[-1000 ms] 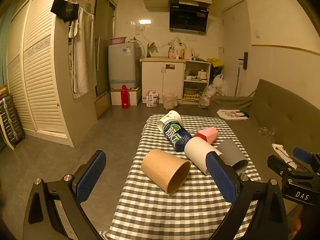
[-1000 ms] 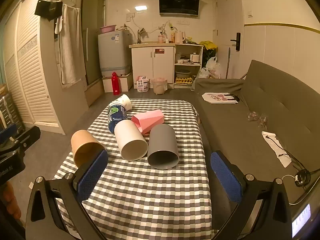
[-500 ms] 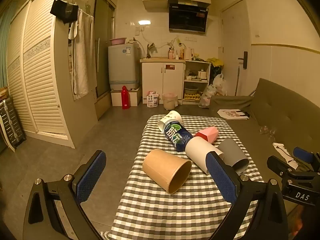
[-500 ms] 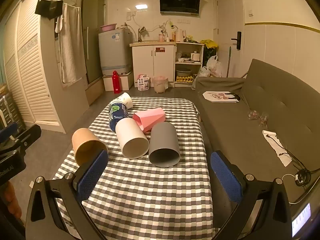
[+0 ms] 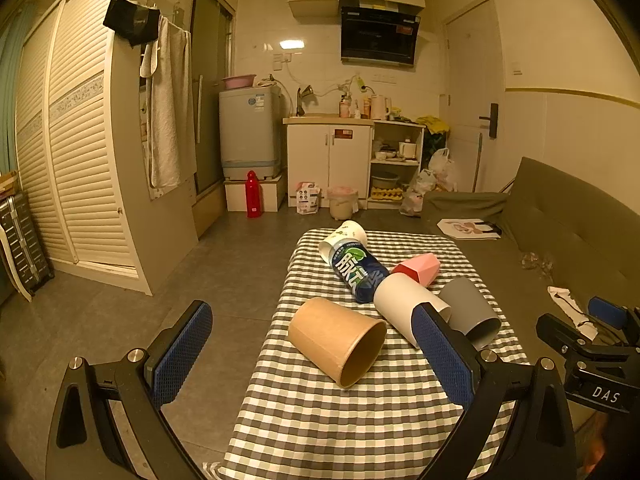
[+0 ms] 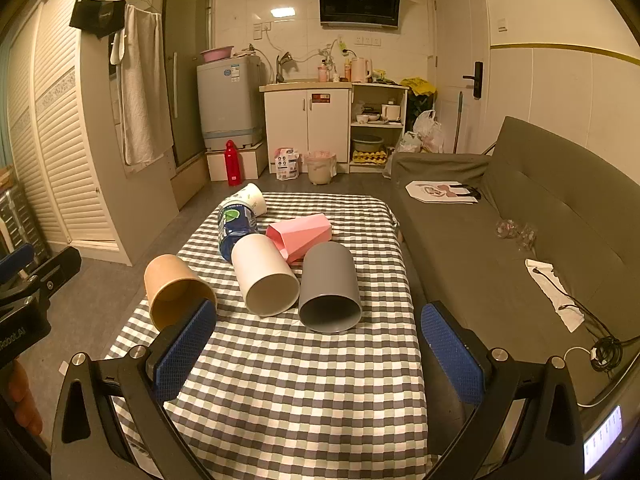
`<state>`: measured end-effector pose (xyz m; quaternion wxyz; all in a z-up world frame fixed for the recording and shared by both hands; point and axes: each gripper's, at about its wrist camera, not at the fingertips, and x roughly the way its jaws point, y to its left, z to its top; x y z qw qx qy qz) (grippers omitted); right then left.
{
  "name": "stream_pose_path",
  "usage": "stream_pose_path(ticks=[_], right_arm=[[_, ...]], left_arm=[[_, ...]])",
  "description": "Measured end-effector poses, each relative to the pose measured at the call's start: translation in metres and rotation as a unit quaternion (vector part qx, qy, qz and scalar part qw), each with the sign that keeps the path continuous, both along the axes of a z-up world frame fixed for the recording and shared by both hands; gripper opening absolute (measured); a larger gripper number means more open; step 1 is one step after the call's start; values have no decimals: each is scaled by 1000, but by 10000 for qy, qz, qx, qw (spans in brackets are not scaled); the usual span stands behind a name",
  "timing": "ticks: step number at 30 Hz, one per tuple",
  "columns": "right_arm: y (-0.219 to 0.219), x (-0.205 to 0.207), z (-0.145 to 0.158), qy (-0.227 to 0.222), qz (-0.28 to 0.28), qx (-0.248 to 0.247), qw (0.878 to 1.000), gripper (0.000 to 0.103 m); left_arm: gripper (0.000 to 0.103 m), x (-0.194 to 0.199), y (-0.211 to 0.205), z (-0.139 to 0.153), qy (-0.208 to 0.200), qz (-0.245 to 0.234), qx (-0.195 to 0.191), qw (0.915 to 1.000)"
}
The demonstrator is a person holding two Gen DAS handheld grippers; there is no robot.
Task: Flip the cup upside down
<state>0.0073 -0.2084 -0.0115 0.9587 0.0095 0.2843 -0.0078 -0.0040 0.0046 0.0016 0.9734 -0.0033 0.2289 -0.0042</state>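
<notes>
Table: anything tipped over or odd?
All cups lie on their sides on the checked table: brown cup, white cup, grey cup, pink cup, blue printed cup. No spill visible. Both grippers open, clear of them.

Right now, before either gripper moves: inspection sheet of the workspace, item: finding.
Surface: checked tablecloth over a low table.
Job's things: brown cup, white cup, grey cup, pink faceted cup, all on their sides; none flipped.
Clutter: blue printed cup and a white paper cup, also lying down.
Grippers: left gripper open, empty; right gripper open, empty.
Cables: black cord on the sofa.
Surroundings: grey sofa, kitchen cabinet, washing machine.
</notes>
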Motion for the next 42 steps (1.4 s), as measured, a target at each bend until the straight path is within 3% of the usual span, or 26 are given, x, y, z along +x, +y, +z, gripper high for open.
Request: stream_pose_path(ticks=[42], right_arm=[[1,0,-6,132,-2,15,9999,103]], left_arm=[[103,0,4,-2,27,37,-1,10000]])
